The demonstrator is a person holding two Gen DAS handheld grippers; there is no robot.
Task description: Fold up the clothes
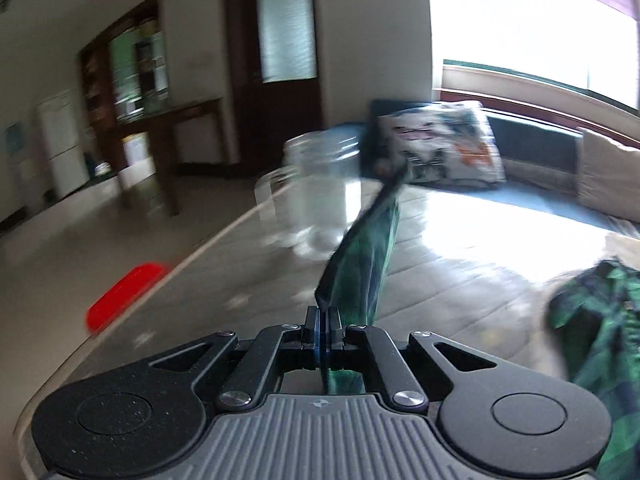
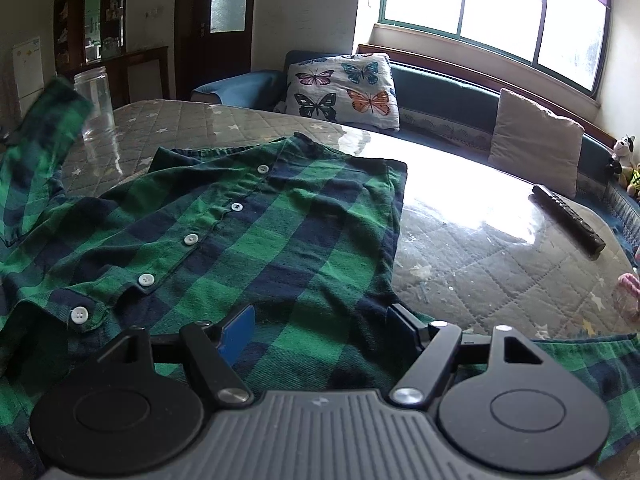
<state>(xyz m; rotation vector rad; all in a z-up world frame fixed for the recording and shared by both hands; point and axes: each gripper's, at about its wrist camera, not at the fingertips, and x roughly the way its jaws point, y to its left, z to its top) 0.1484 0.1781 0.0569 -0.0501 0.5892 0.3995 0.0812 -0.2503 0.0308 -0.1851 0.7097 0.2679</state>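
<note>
Shirt (image 2: 248, 240) mid-table (image 2: 480, 248); jar (image 2: 96, 100) near far edge.

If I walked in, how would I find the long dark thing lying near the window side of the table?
Start at the big quilted grey table below the window. On its far right, past the green and navy checked shirt, lies a slim black remote control. It is the only dark stick-shaped thing there, lying on bare tabletop apart from the shirt.

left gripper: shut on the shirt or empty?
Shut on it: the left gripper jaws are together with a strip of the green plaid shirt pinched between them.
</note>
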